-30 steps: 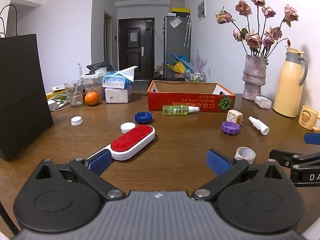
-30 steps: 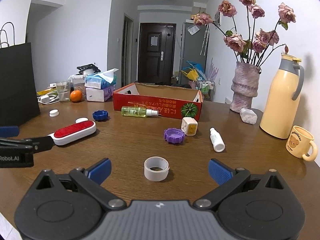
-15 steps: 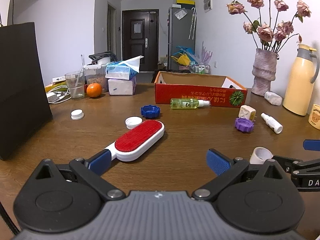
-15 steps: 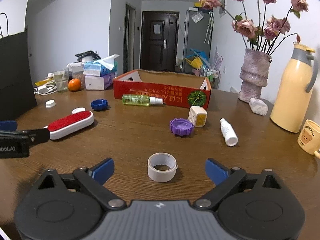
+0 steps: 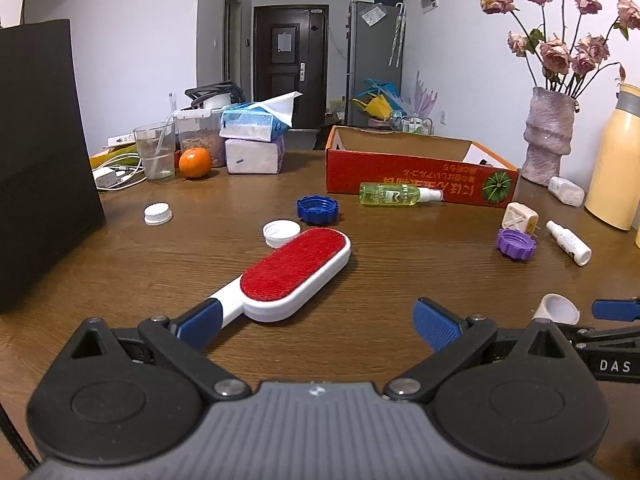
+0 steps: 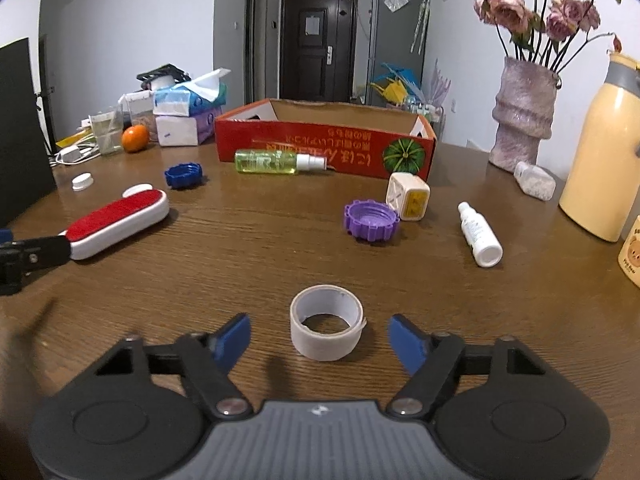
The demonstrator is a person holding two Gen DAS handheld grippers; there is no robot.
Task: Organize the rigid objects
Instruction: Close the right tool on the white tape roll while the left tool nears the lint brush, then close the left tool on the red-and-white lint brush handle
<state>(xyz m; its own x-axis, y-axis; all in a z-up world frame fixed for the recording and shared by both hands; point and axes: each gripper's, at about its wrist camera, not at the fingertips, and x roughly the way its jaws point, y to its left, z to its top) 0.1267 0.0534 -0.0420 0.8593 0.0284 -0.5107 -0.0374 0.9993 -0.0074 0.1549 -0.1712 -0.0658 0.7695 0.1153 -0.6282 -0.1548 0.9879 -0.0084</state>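
A red and white lint brush (image 5: 294,276) lies on the wooden table; its handle reaches my left gripper's left finger. My left gripper (image 5: 316,324) is open and empty just behind the brush. A roll of white tape (image 6: 326,328) stands on the table between the open jaws of my right gripper (image 6: 320,340), which holds nothing. The brush also shows in the right wrist view (image 6: 116,222), and the tape in the left wrist view (image 5: 558,309). A red cardboard box (image 5: 416,170) stands open at the back.
Loose on the table: green spray bottle (image 6: 276,161), blue cap (image 6: 183,175), purple cap (image 6: 372,220), small white bottle (image 6: 480,236), cube-shaped container (image 6: 408,196), white caps (image 5: 158,214). A vase (image 6: 522,124), yellow thermos (image 6: 604,160) and mug stand right; a black bag (image 5: 40,160) left.
Both grippers have moved forward and lower toward the table. The tape now sits between the right gripper's fingers, which have narrowed. The brush is closer to the left gripper.
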